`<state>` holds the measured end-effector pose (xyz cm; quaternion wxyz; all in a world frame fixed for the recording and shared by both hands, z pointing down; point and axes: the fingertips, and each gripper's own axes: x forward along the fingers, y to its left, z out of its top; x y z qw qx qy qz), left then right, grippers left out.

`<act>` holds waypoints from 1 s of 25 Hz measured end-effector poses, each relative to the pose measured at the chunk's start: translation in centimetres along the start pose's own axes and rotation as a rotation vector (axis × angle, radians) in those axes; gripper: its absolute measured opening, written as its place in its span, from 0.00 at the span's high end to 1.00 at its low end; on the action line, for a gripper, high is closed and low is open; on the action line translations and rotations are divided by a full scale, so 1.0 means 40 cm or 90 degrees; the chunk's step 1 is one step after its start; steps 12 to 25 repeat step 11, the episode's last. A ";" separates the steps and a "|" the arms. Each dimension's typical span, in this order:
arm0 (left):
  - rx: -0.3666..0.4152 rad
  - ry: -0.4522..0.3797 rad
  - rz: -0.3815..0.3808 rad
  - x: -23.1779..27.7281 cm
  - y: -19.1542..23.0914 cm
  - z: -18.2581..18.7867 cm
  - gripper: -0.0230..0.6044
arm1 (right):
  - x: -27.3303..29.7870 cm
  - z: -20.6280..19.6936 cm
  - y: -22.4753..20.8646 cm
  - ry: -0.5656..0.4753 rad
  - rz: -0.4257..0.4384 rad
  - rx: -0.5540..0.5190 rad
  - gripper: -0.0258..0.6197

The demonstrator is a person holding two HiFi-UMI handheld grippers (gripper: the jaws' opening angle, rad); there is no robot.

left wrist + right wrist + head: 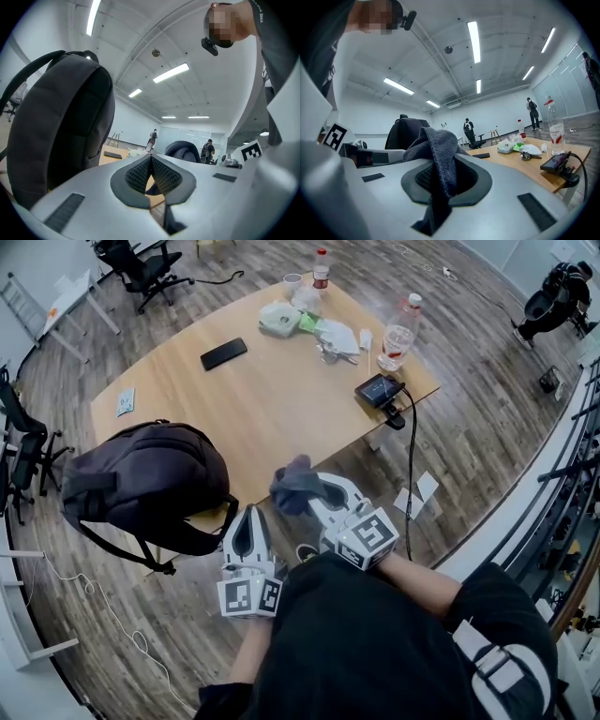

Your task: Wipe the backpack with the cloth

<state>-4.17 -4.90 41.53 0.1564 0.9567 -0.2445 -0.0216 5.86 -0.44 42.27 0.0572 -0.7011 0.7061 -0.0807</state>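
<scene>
The dark backpack lies on the near left corner of the wooden table, straps hanging over the edge. My left gripper sits just right of it at the table edge, shut with nothing between its pads. The backpack fills the left of the left gripper view, close beside the shut left gripper. My right gripper is shut on a bunched grey cloth, held above the table edge. In the right gripper view the cloth drapes over the right gripper, with the backpack behind it.
On the table lie a black phone, a water bottle, a second bottle, wrapped items and a small device with a cable at the right edge. Office chairs stand behind. Paper sheets lie on the floor.
</scene>
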 end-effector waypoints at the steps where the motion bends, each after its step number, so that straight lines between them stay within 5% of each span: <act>1: 0.000 0.000 0.001 0.001 0.002 -0.001 0.94 | 0.003 0.001 0.001 0.000 0.001 -0.003 0.90; 25: -0.016 0.005 0.004 0.022 0.002 -0.011 0.94 | 0.022 -0.005 -0.012 0.009 0.011 -0.006 0.90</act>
